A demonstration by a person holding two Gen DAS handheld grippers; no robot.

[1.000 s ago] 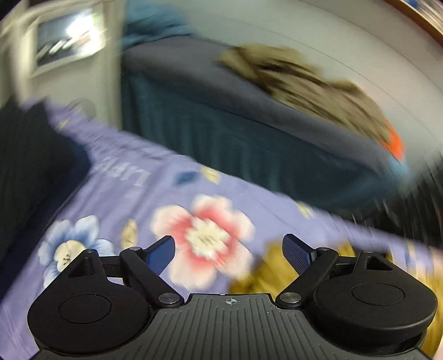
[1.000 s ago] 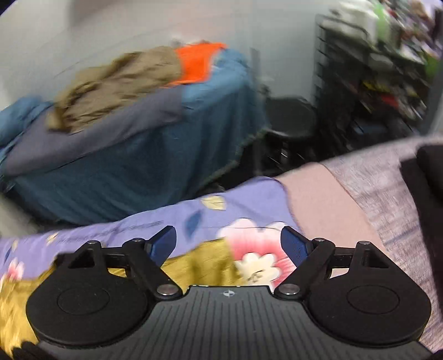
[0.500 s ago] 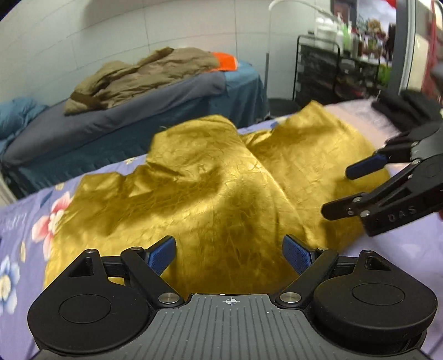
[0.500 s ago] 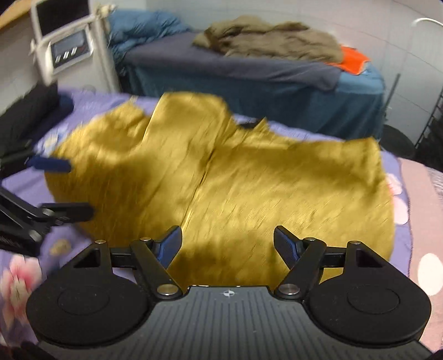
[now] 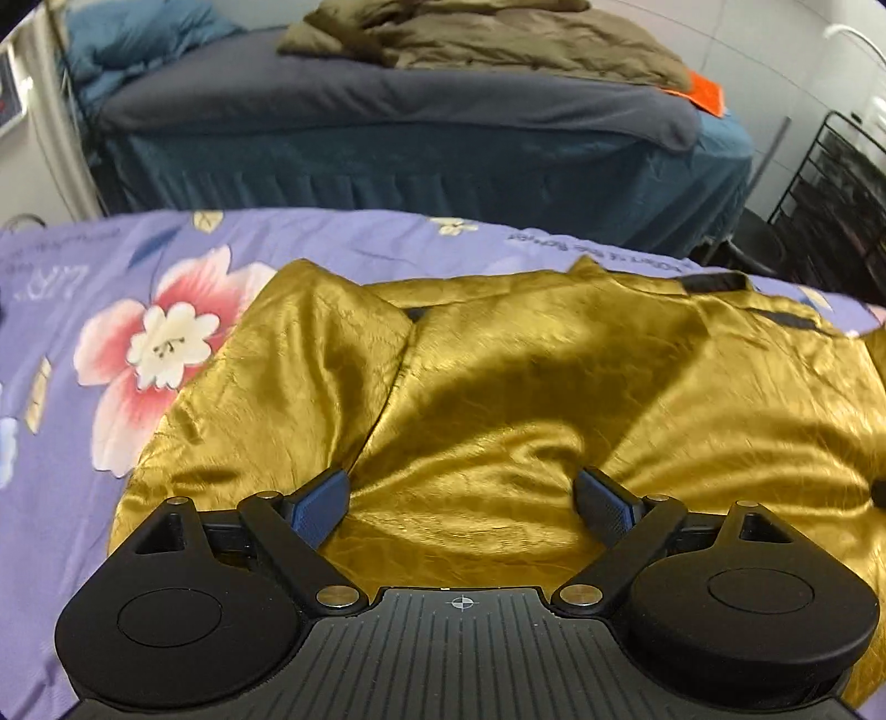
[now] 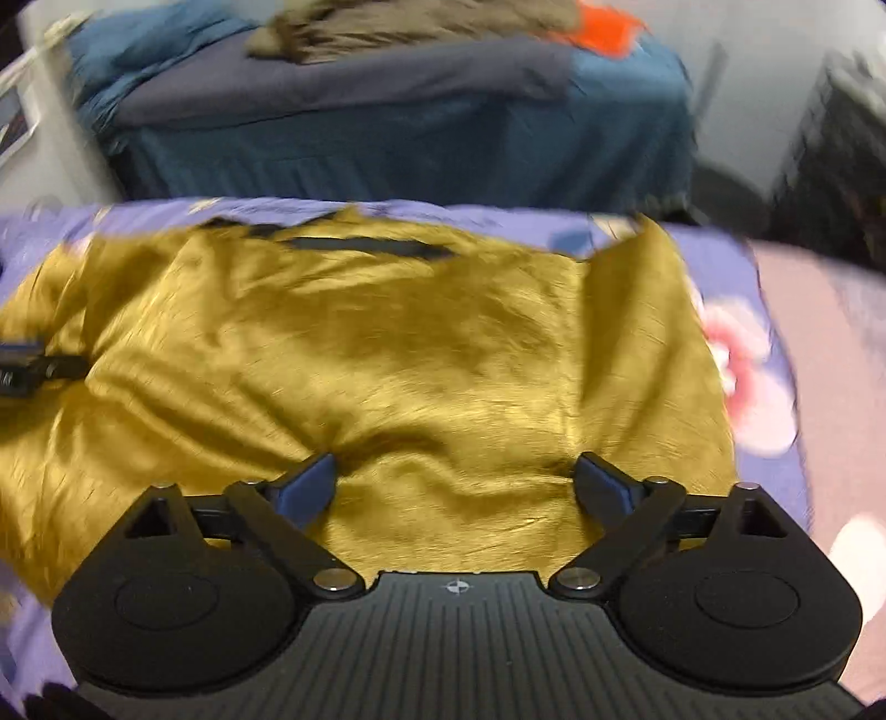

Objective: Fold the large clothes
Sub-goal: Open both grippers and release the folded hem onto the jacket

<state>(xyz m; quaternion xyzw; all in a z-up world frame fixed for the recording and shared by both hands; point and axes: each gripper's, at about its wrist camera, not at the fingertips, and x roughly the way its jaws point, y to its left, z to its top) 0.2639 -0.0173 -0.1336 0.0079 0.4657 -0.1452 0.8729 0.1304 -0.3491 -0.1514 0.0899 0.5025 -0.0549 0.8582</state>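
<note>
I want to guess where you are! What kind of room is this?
Probably a bedroom, or a room set up like one. A gold garment lies on a purple flowered bedsheet, a second bed with a blue skirt stands behind with a brown blanket heaped on it, and a black wire rack stands at the right.

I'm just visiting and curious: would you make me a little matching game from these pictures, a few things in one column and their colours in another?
Things:
1. garment
2. bedsheet
3. jacket
4. gripper pads

Colours:
A. purple with flowers
B. olive brown
C. blue
D. shiny gold

Pairs: 1-D, 2-A, 3-B, 4-C
</note>
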